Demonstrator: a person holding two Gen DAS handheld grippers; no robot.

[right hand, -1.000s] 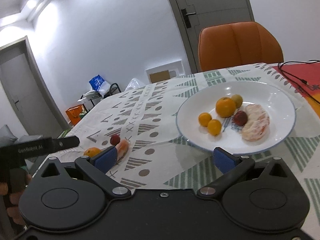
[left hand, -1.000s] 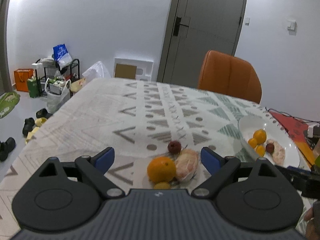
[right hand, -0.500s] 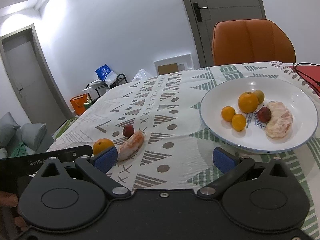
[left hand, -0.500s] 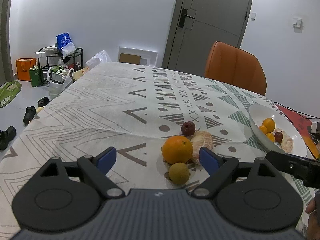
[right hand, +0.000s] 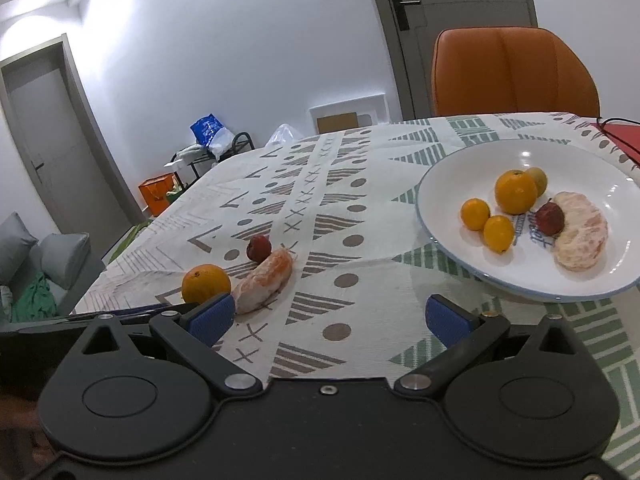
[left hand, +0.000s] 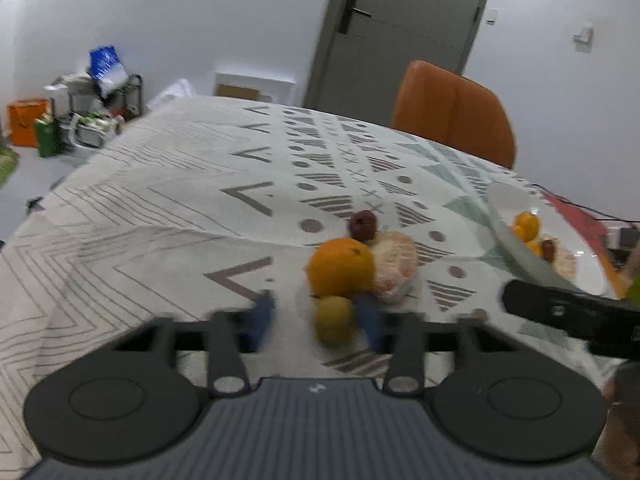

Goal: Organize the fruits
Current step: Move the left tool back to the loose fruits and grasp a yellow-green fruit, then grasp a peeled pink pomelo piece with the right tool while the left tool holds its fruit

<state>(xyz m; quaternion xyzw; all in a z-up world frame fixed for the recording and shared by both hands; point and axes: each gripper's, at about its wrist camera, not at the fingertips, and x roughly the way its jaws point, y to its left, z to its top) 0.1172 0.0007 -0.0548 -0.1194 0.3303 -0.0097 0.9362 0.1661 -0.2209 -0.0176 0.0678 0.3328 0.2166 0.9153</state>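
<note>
Closing around a small yellow-green fruit [left hand: 334, 318], the left gripper [left hand: 316, 318] has its blue pads narrowed to either side of it, though blur hides whether they touch. Just behind sit a big orange [left hand: 340, 266], a peeled citrus half [left hand: 396, 266] and a small dark red fruit [left hand: 363, 225] on the patterned tablecloth [left hand: 180, 200]. The right gripper [right hand: 328, 316] hangs wide, nothing between its pads. Farther right, near the table's edge, the white plate [right hand: 452, 256] carries oranges and another peeled piece.
</note>
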